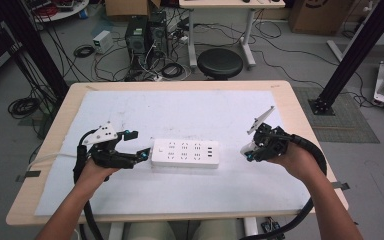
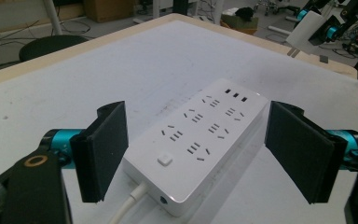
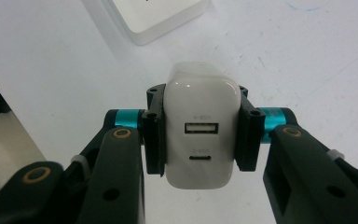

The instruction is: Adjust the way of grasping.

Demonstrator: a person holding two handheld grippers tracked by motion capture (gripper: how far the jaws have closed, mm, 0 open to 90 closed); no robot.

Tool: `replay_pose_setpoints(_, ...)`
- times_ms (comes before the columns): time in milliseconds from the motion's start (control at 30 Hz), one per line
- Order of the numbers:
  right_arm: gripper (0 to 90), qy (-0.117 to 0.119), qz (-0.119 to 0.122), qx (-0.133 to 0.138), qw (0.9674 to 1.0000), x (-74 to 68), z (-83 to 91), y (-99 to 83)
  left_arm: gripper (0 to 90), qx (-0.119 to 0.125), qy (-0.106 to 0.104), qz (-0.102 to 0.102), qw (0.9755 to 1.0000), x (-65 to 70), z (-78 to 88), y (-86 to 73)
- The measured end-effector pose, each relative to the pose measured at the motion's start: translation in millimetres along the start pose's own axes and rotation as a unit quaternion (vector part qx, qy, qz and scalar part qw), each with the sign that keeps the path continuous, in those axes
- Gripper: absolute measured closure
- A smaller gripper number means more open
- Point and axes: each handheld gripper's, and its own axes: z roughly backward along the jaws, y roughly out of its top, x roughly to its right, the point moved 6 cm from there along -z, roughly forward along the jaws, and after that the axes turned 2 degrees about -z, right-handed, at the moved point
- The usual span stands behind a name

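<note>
USB wall charger (image 3: 200, 133): light, rigid, glossy, likely slippery; right gripper (image 3: 200, 135) fingers clamp its flat sides. Power strip (image 1: 185, 153): stiff, flat on desk (image 1: 55, 125); left gripper (image 2: 200, 154) fingers spread, straddling its end.

Left forearm enters from bottom left, angled up and inward. Left hand (image 1: 91, 172) wraps gripper body, cable looping beside wrist. Left gripper (image 1: 136, 144) points right along table, jaws spread wide, pads (image 2: 103, 147) facing each other, nothing pressed between them. Right forearm enters from bottom right, angled up and inward. Right hand (image 1: 294, 157) grips from behind. Right gripper (image 1: 246, 152) points left and down, jaws clamped on charger (image 3: 199, 130).
</note>
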Motion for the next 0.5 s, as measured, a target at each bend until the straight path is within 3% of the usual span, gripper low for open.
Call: replay_pose_setpoints(500,63.2,-0.001,0.023,0.011,0.9997,1.8,7.4,16.0,21.4,0.013,0.009,0.003,0.9999,-5.8,8.2,-1.8)
